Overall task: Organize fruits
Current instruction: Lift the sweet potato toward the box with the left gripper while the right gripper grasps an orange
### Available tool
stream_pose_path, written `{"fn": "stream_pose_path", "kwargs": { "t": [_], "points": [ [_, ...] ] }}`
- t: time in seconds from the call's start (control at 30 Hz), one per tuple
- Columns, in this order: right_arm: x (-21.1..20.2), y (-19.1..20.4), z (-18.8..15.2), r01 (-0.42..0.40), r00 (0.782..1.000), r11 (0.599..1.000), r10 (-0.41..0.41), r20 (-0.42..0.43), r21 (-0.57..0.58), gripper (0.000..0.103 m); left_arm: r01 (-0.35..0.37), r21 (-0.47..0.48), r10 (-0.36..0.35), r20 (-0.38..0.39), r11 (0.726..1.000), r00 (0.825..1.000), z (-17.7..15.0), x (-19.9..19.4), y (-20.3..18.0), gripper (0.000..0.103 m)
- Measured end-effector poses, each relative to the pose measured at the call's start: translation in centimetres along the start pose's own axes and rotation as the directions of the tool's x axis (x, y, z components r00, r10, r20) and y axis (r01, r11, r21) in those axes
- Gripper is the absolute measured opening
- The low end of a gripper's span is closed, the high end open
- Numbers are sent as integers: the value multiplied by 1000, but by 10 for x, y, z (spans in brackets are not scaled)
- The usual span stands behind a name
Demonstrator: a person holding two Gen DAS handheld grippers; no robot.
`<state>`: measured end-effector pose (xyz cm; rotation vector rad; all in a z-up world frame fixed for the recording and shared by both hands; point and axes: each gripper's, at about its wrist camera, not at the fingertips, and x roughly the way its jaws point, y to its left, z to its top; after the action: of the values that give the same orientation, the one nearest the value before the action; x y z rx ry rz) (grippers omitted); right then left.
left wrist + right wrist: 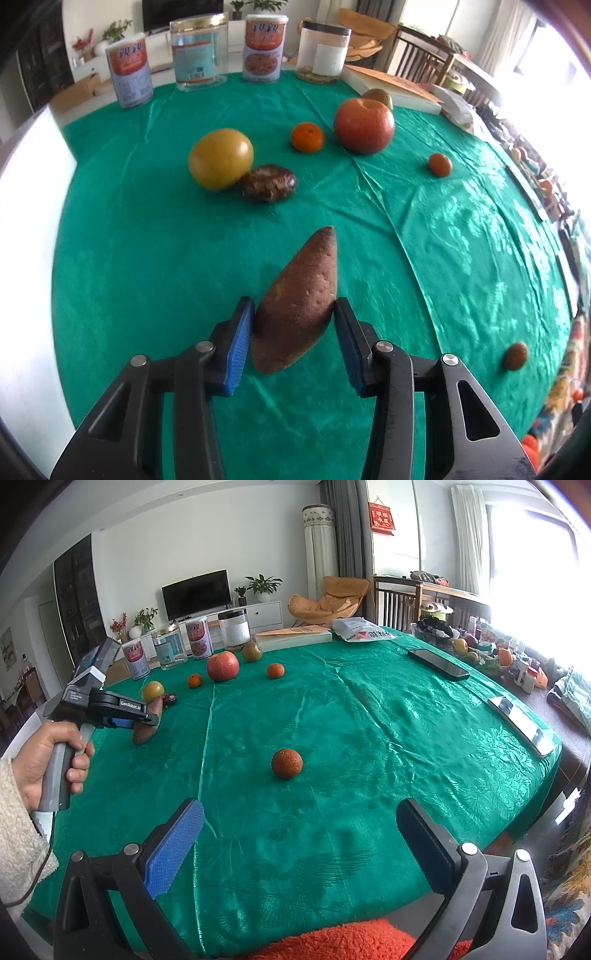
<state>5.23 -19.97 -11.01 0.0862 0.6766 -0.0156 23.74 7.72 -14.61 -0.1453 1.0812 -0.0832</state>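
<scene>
A long brown sweet potato point(295, 295) sits between the blue pads of my left gripper point(293, 302), which is shut on its thick middle. From the right wrist view, the left gripper point(147, 720) holds the sweet potato point(142, 734) tilted, low over the green cloth. Farther back lie a yellow fruit point(221, 158), a dark mushroom point(269, 183), a tangerine point(307, 137), a red apple point(364, 125) and a small orange point(440, 164). My right gripper point(300, 805) is open above the near edge with nothing in it; a bumpy orange fruit point(287, 763) lies just ahead of it.
Two cans point(129, 70) and two clear jars point(199, 51) line the table's far edge, with a flat box point(391, 88) beside them. A phone point(439, 662) and a white tablet point(521, 720) lie at the right. A hand point(48, 760) grips the left gripper's handle.
</scene>
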Motion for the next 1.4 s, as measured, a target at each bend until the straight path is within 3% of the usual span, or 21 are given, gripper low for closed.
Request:
{"fn": "stream_pose_path", "kwargs": {
  "t": [0.1,0.23,0.33,0.37,0.43,0.5,0.63,0.8,0.87,0.9,0.97,1.0,1.1,1.17,1.27,1.33,1.4],
  "points": [
    [-1,1,0,3,1000,1000,-3,2,-4,103,42,-12,-42,-19,999,999,-20,-12,-2,43],
    [-2,1,-1,5,1000,1000,-5,5,-1,103,102,-8,-102,-19,995,995,-39,-30,-8,31],
    [-2,1,-1,8,1000,1000,-8,4,-1,103,104,59,-101,-41,993,994,-42,-33,-17,33],
    [-2,1,-1,9,1000,1000,-9,5,-3,103,91,85,-88,-40,992,995,-43,-32,-20,37],
    [-3,2,-1,13,1000,1000,-13,7,-6,103,62,101,-60,-32,993,998,-45,-32,-20,63],
    [-4,1,-1,16,1000,1000,-16,12,-6,103,69,88,-68,-12,994,998,-44,-33,-17,77],
    [-4,1,-2,17,1000,1000,-17,8,-4,103,105,47,-105,-3,993,994,-34,-32,-10,84],
    [-4,2,-2,21,1000,1000,-21,10,-11,103,102,41,-99,-75,994,992,-19,-15,-13,88],
    [-4,0,-2,13,1000,1000,-13,9,-3,103,60,83,-52,-90,995,995,-19,-9,-19,87],
    [-3,-2,-2,2,1000,1000,-2,5,6,103,39,107,-30,-90,993,996,-21,-7,-22,82],
    [-1,-11,-2,-44,999,998,44,-3,50,103,16,142,-3,-94,990,996,-26,-3,-26,60],
    [-1,-19,-2,-82,997,993,83,-2,87,103,-8,147,22,-91,989,996,-28,-1,-25,40],
    [3,-46,-2,-234,972,949,236,14,213,103,21,94,-15,-72,995,997,-35,-3,-12,40],
    [19,-55,11,-300,947,928,317,-47,220,103,47,65,-44,-59,997,997,-40,-10,-6,40],
    [51,-49,41,-207,958,978,206,-199,18,103,97,39,-95,-34,995,995,-52,-27,-4,40],
    [76,-43,54,-224,938,973,202,-281,-50,103,140,17,-140,-24,990,990,-59,-40,-4,40],
    [101,-34,61,-282,905,958,250,-344,-46,103,177,5,-177,-5,984,984,-66,-56,-6,40]
  ]
}}
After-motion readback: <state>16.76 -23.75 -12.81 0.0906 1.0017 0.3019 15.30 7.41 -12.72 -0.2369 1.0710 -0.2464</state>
